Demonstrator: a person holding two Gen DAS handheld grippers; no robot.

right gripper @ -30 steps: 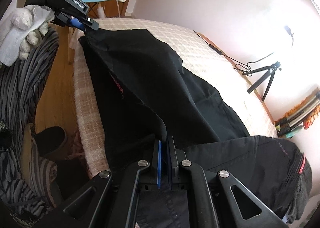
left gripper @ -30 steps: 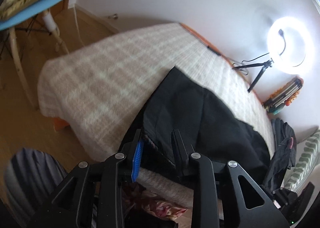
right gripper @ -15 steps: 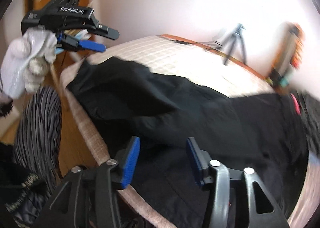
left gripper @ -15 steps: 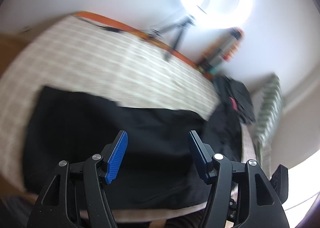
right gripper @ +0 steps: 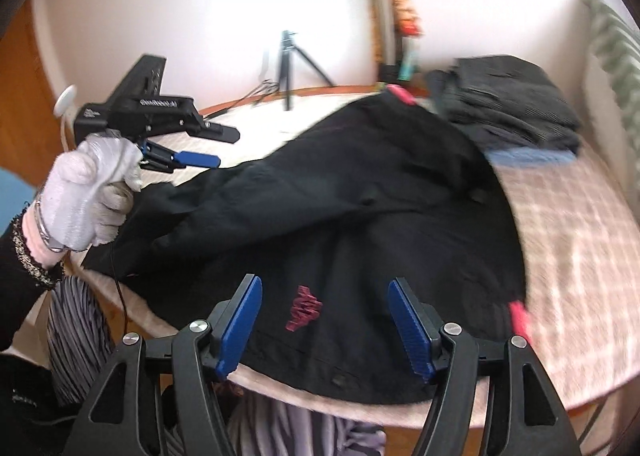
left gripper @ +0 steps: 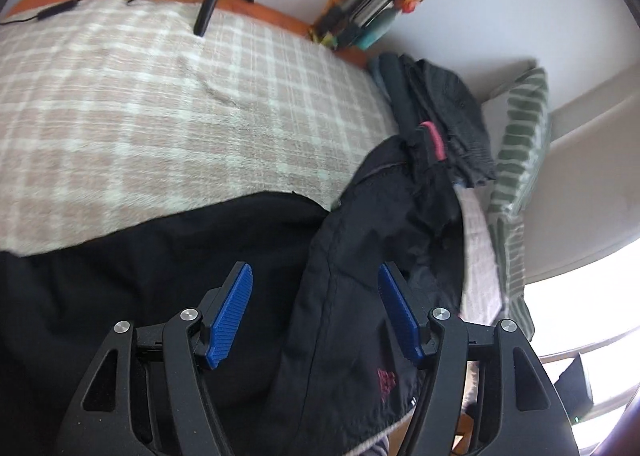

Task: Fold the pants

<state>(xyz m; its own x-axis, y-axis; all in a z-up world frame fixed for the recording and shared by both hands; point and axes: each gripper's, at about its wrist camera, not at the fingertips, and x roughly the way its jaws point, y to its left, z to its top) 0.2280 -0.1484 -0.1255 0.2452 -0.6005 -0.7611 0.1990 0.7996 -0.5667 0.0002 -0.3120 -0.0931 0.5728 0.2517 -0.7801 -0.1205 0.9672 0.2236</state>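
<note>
Pants [right gripper: 360, 216] lay rumpled on bed [left gripper: 160, 116], hem near edge. Left gripper [left gripper: 316, 312], right gripper [right gripper: 326, 326] opening, nothing held. Risk: slide-off, creased fold.

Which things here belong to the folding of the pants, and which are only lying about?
For the job:
- black pants
- checked bedspread under them
- left tool and right tool, both opening, nothing between the pads

Lying about:
- tripod
- pile of dark folded clothes
- stack of books
- striped pillow
</note>
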